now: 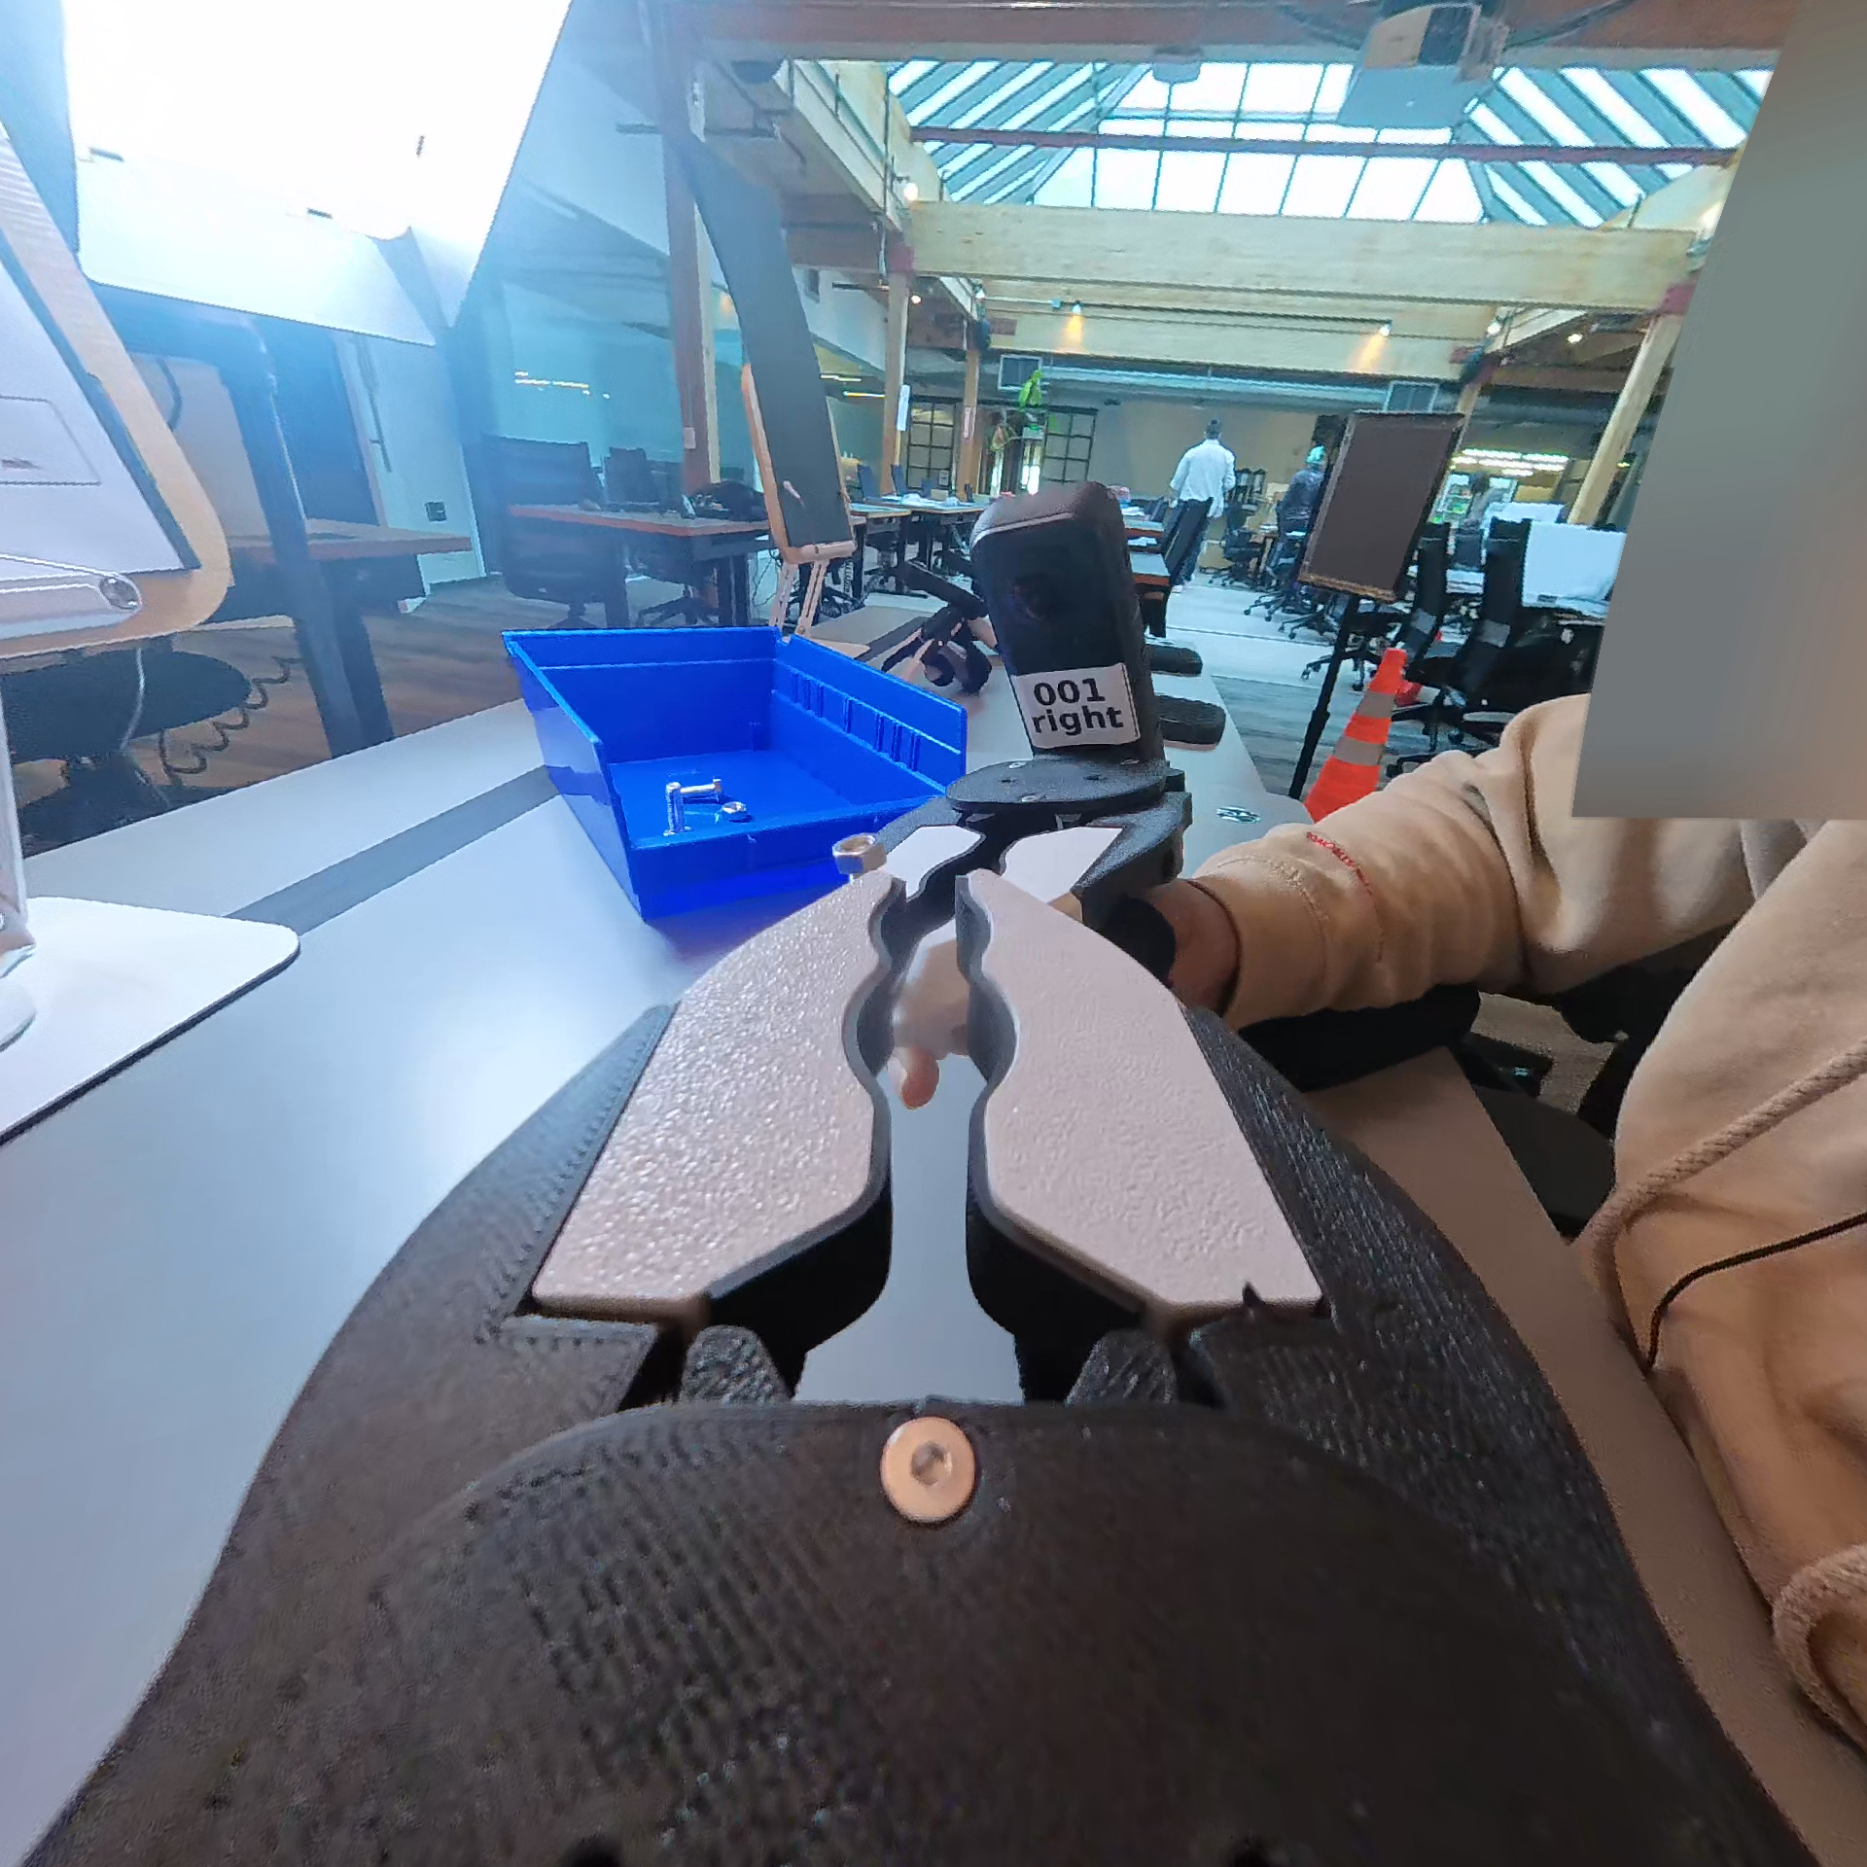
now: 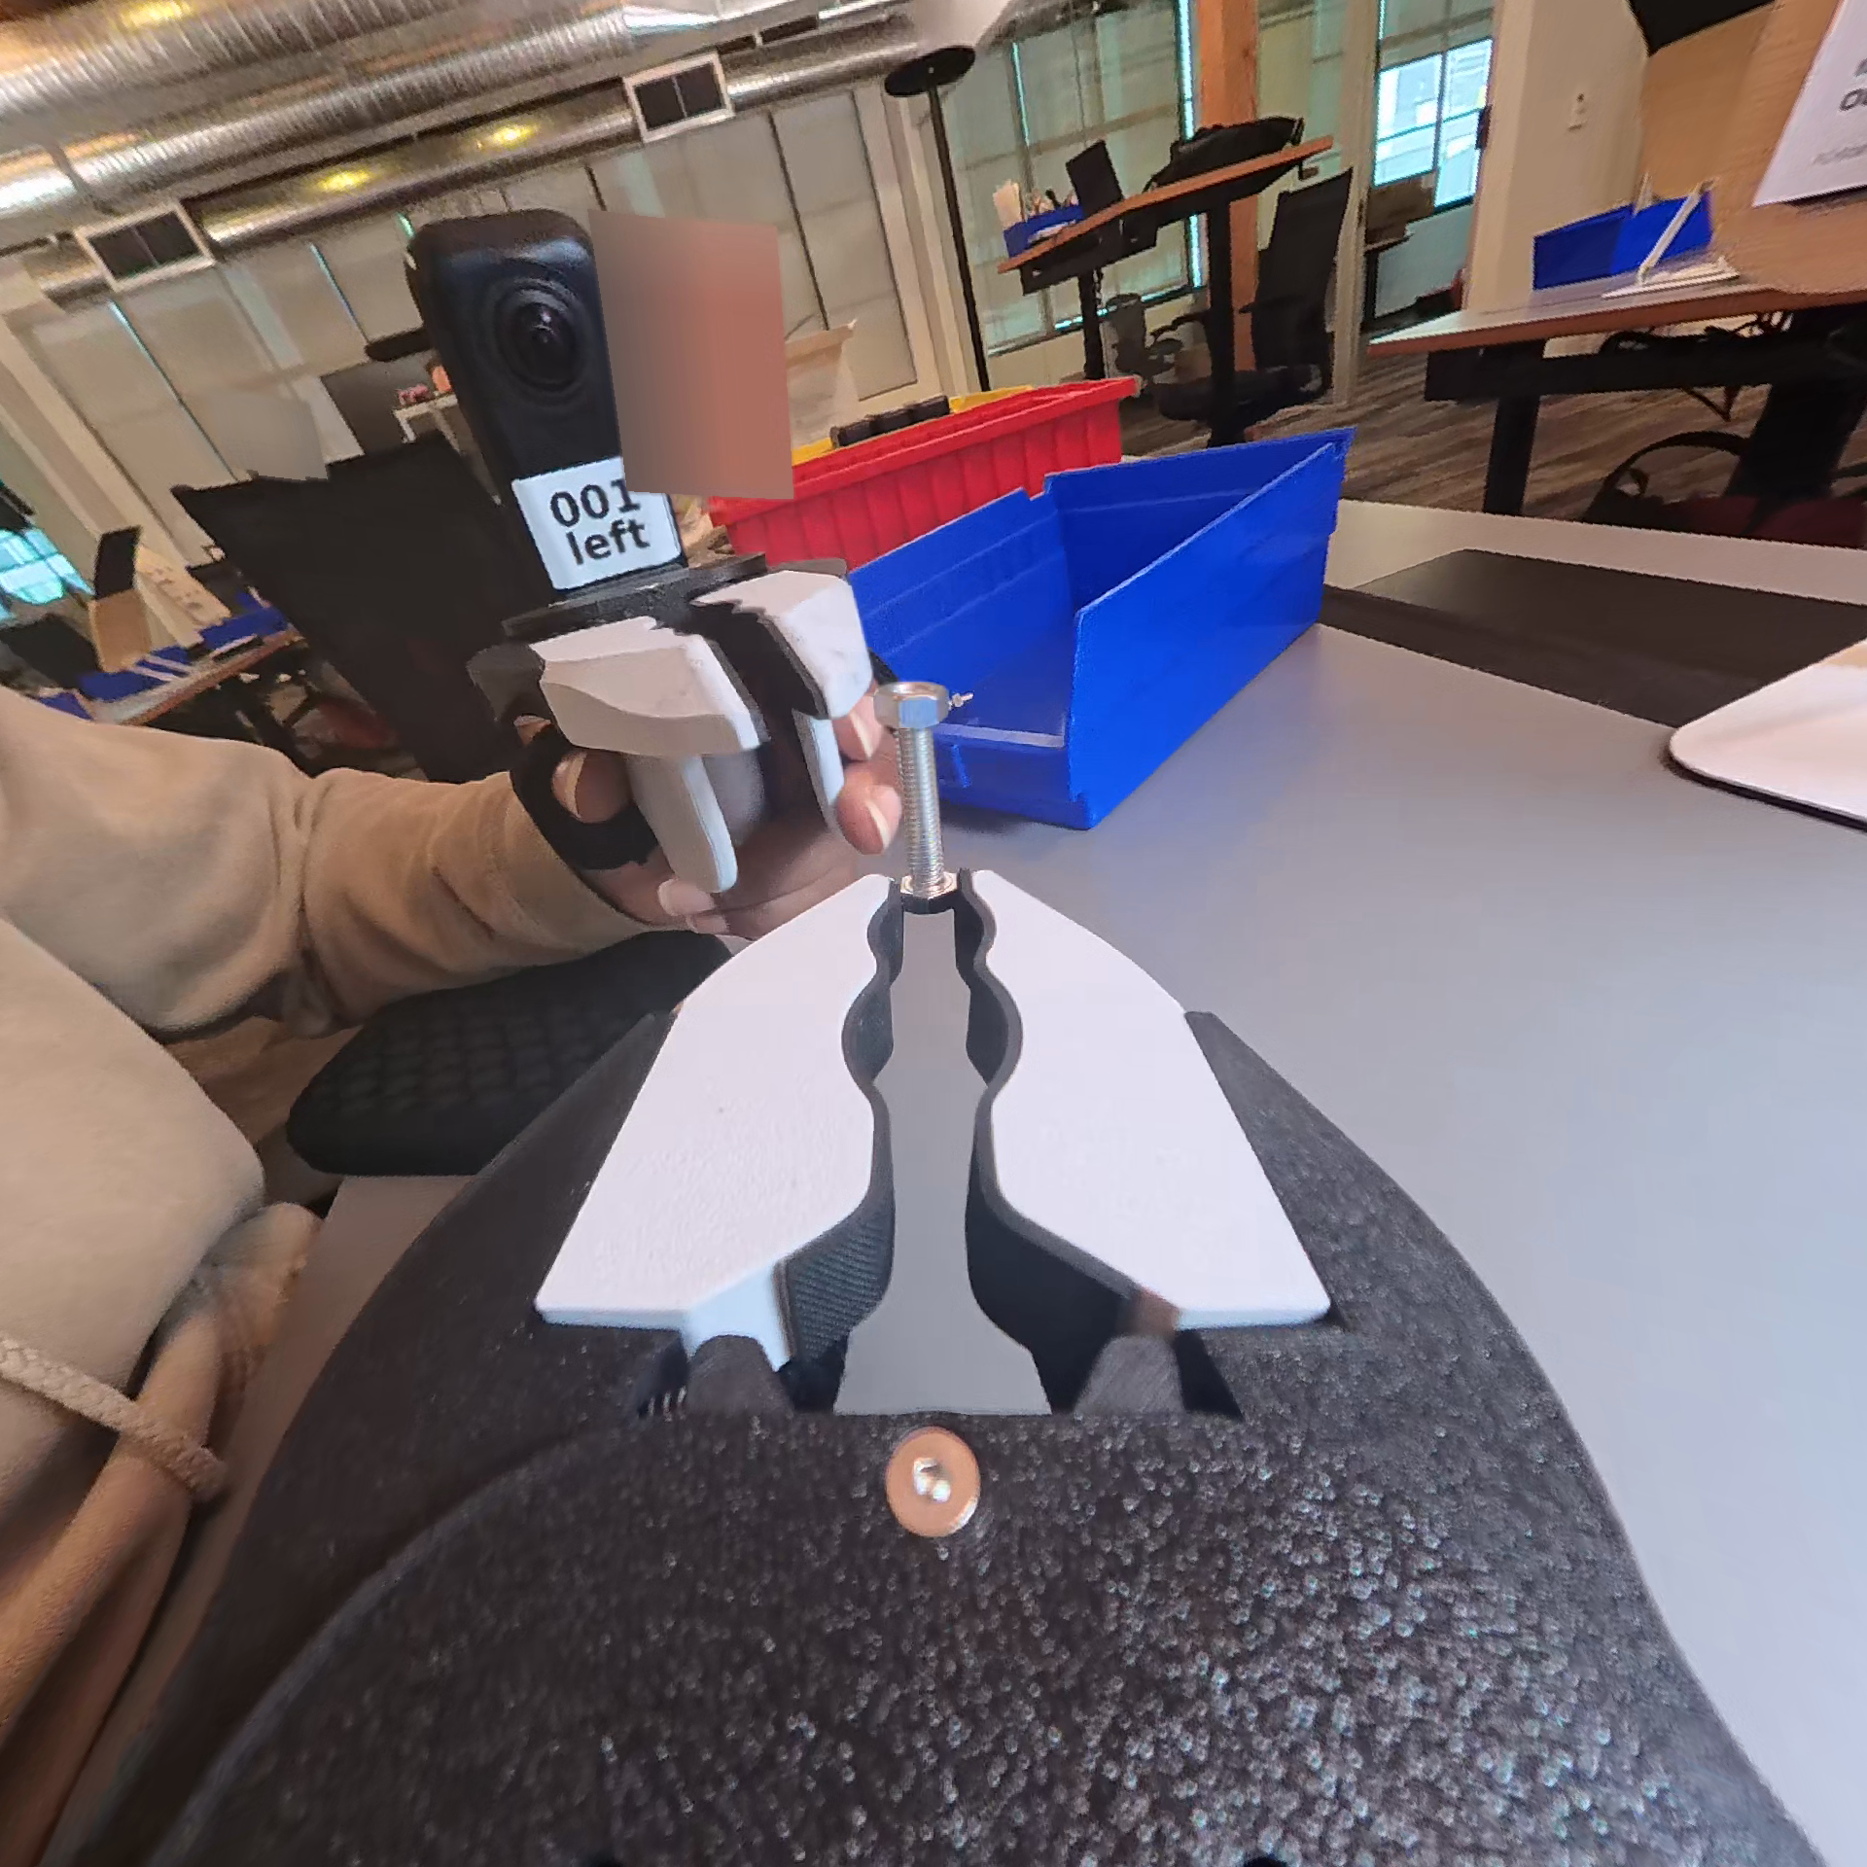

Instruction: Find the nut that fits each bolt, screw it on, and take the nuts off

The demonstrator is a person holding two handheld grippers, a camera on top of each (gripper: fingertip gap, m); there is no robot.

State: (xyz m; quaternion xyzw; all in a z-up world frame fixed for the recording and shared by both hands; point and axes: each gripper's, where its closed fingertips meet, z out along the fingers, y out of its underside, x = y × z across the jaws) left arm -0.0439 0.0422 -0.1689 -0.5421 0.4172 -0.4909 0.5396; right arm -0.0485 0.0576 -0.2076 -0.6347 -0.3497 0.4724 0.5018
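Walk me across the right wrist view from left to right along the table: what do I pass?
The person's hand with the left gripper → upright bolt, its lower end with a nut pinched in the right gripper → blue bin → white plate-like edge at the far right.

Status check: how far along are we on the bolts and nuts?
Done: a nut is threaded on the end of the upright bolt. In hand: the right gripper pinches that nut; the left gripper holds nothing. Left: a second bolt and loose nut lie in the blue bin.
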